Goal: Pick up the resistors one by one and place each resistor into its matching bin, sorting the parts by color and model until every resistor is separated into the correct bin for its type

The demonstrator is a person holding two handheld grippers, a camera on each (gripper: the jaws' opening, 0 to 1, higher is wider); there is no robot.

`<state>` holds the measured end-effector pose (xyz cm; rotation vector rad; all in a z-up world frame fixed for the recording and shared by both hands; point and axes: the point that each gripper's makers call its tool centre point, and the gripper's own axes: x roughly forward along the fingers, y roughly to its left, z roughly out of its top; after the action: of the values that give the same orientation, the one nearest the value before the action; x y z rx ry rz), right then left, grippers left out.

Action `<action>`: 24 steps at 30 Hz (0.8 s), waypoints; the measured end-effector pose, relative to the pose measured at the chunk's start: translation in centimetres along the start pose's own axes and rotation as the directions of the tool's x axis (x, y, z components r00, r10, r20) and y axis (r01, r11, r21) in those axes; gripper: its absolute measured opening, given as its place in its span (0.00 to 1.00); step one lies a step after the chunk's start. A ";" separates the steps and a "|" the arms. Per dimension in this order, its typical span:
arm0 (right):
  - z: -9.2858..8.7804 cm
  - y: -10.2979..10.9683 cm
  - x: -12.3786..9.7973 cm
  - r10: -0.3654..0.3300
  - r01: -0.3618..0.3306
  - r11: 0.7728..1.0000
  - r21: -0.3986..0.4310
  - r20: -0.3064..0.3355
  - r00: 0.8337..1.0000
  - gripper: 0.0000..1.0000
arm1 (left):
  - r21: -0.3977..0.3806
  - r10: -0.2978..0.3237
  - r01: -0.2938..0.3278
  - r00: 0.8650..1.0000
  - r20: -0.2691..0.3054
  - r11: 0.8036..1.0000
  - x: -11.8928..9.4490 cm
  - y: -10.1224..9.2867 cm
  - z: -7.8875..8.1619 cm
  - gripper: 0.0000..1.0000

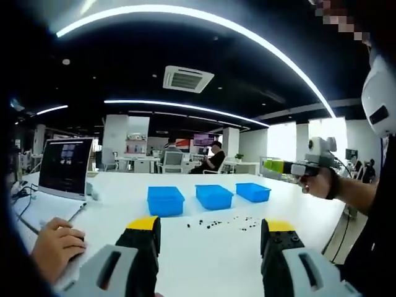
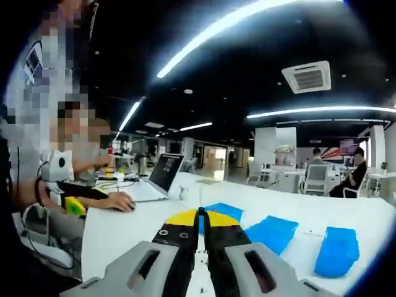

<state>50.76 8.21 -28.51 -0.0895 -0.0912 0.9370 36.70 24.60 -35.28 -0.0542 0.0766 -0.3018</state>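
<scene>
In my left gripper view, my left gripper (image 1: 210, 238) hangs above the near part of the white table (image 1: 204, 260) with its yellow-tipped jaws spread wide apart and nothing between them. Past the jaws, toward the middle of the table, three blue bins (image 1: 212, 197) sit in a row side by side, each apart from the next. Just in front of them a loose scatter of small dark resistors (image 1: 223, 223) lies on the tabletop, nearer the middle and right-hand bins; they are too small for me to tell colour or model. At the table's left edge an open laptop (image 1: 65, 167) stands, and a person's hand (image 1: 55, 246) rests on the table in front of it. Coming in from the right of this view, my right gripper (image 1: 315, 162) is held up in a hand, well clear of the table; from here I cannot tell how its jaws stand.

In my right gripper view, the right gripper (image 2: 201, 221) has its jaws pressed together, yellow tips meeting, with no part visibly held. Beyond the tips the same blue bins lie on the table (image 2: 124, 229), and the laptop sits toward the far left edge with a seated person beside it.
</scene>
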 end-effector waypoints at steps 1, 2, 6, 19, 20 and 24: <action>0.2 -0.2 1.3 0.008 -0.008 1.000 0.000 -0.004 1.000 0.06 | 0.004 0.006 -0.006 1.000 -0.002 1.000 -0.1 0.1 -0.1 0.66; 0.0 -0.1 2.6 0.025 -0.025 0.999 0.023 -0.027 0.999 0.06 | 0.003 0.010 -0.010 1.000 -0.001 1.000 -0.1 0.2 -0.1 0.66; 0.9 -0.1 7.3 0.096 -0.092 0.989 0.118 -0.029 0.995 0.06 | -0.001 0.019 -0.020 1.000 -0.011 1.000 -0.3 0.3 -0.4 0.66; -2.4 -1.7 21.6 0.062 -0.059 0.998 0.024 -0.158 0.986 0.06 | -0.021 0.051 -0.051 0.999 -0.009 0.998 -0.8 1.3 -0.6 0.66; -2.7 -1.8 22.2 0.059 -0.055 0.998 0.029 -0.164 0.985 0.06 | -0.020 0.054 -0.054 0.999 -0.009 0.998 -0.9 1.4 -0.6 0.66; -4.1 -2.7 24.2 0.031 -0.026 0.999 0.025 -0.206 0.978 0.06 | -0.019 0.060 -0.060 0.998 -0.007 0.998 -0.9 1.4 -0.4 0.66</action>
<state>67.66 26.01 -31.26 -0.1678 0.1130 0.9519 36.20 26.20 -35.76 -0.0702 0.0874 -0.2415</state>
